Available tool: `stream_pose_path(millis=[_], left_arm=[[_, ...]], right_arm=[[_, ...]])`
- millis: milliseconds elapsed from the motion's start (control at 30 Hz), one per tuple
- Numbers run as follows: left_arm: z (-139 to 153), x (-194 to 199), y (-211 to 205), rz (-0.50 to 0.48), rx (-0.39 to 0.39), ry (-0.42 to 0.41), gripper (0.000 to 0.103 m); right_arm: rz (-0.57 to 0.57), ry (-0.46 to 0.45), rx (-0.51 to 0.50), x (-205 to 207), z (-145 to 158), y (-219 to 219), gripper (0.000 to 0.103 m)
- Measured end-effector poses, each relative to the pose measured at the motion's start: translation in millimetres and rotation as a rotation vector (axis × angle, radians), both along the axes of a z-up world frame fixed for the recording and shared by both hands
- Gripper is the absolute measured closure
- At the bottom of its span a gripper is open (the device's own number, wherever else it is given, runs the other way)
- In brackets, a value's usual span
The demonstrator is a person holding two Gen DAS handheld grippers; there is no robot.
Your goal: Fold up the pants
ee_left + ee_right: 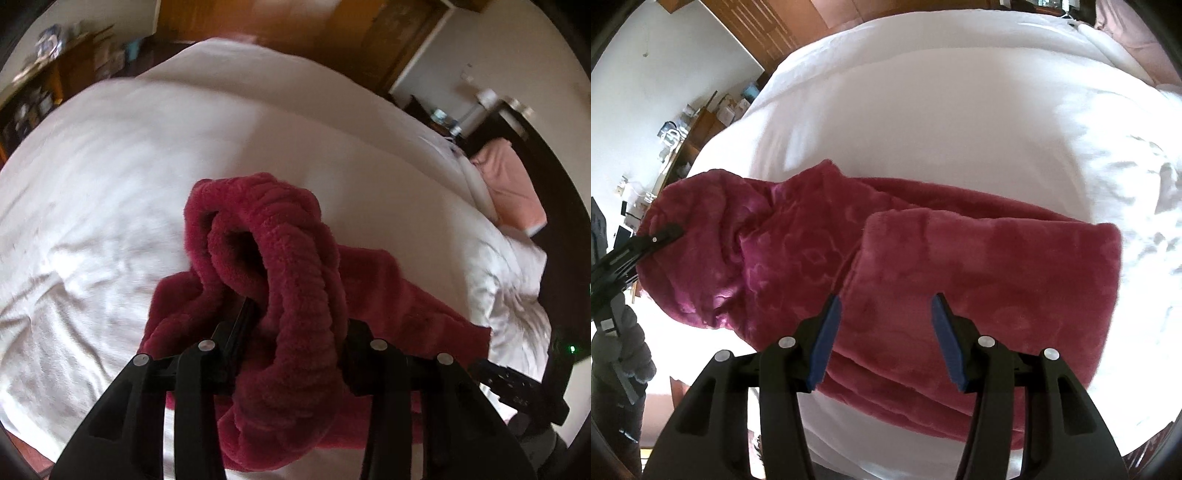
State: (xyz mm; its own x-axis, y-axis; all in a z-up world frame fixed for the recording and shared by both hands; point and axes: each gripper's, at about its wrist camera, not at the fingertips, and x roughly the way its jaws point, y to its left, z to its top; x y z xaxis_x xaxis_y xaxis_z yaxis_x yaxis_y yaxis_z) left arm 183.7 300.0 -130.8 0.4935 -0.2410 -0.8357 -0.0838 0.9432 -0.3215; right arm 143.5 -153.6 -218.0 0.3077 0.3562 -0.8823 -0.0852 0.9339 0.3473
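On the bed: white sheet (923, 122), with red fleece pants (960, 266) lying partly folded across it
Left gripper (291, 317): clamped on the ribbed waistband, bunched end lifted off the sheet
Right gripper (886, 306): blue pads (825, 343) apart, nothing between them, poised above the folded end
Pillow (513, 184): pink, at the far edge

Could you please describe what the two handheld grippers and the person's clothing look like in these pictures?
Both grippers are matte black plastic, with forked arms joined by round silver pivot pins. The right gripper has jaws lined with flat blue pads. The left gripper has its pads hidden by fabric. In the right wrist view, a grey knitted sleeve or glove shows behind the left gripper. No cables are visible.
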Motion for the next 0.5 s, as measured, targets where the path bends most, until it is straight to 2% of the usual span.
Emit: stream_pose_path(millis=[267, 400, 500], left_arm=[[23.6, -7.9, -100.7, -0.126, 0.048, -0.054, 0.064], [42.6, -11.3, -172.2, -0.247, 0.048, -0.114, 0.074], [53.8, -15.7, -224.3, -0.331, 0.044, -0.157, 0.074]], right_arm=[[-0.033, -0.030, 0.031, -16.6, 7.9, -54.8, 0.050], [-0.063, -0.031, 0.045, -27.1, 5.0, -90.1, 0.050], [-0.092, -0.019, 0.062, -34.8, 1.0, -113.5, 0.050]])
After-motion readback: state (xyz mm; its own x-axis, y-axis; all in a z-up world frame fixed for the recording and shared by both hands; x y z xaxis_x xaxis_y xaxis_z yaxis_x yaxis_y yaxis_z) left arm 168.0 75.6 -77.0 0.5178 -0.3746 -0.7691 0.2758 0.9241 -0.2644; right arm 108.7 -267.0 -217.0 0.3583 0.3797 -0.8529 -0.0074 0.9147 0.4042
